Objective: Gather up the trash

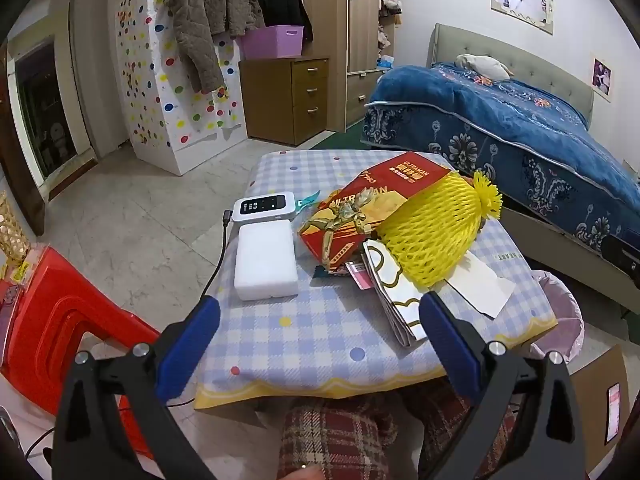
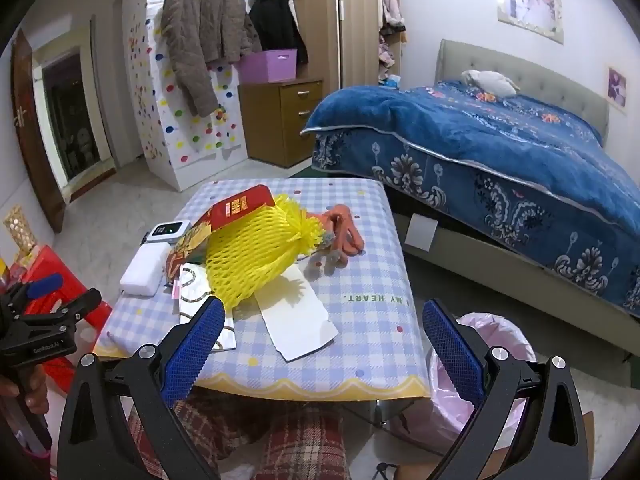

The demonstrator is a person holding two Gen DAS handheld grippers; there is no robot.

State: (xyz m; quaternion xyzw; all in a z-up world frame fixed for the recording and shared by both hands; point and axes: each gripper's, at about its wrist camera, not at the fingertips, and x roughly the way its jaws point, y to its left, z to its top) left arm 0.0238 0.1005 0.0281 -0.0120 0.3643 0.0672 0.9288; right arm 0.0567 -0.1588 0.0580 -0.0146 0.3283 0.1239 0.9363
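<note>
Trash lies on a small table with a blue checked cloth [image 1: 312, 340] [image 2: 360, 280]. A yellow foam fruit net [image 1: 432, 232] [image 2: 256, 256] rests on a red printed carton [image 1: 360, 216] [image 2: 240, 204], folded papers [image 1: 396, 300] and a white paper strip [image 1: 480, 284] [image 2: 300, 320]. An orange rubber glove [image 2: 344, 228] lies behind the net. My left gripper [image 1: 320, 308] hangs open above the table's near edge, nothing between its fingers. My right gripper [image 2: 324, 320] is open too, over the near right corner. A bin with a pink liner [image 2: 480, 360] [image 1: 560, 312] stands right of the table.
A white foam block [image 1: 266, 260] [image 2: 144, 270] and a small white device [image 1: 266, 206] with a black cable sit at the table's left. A red plastic stool [image 1: 52, 320] stands left. A bed with a blue cover [image 2: 500, 152] runs along the right. Plaid-clad legs [image 2: 300, 440] are below.
</note>
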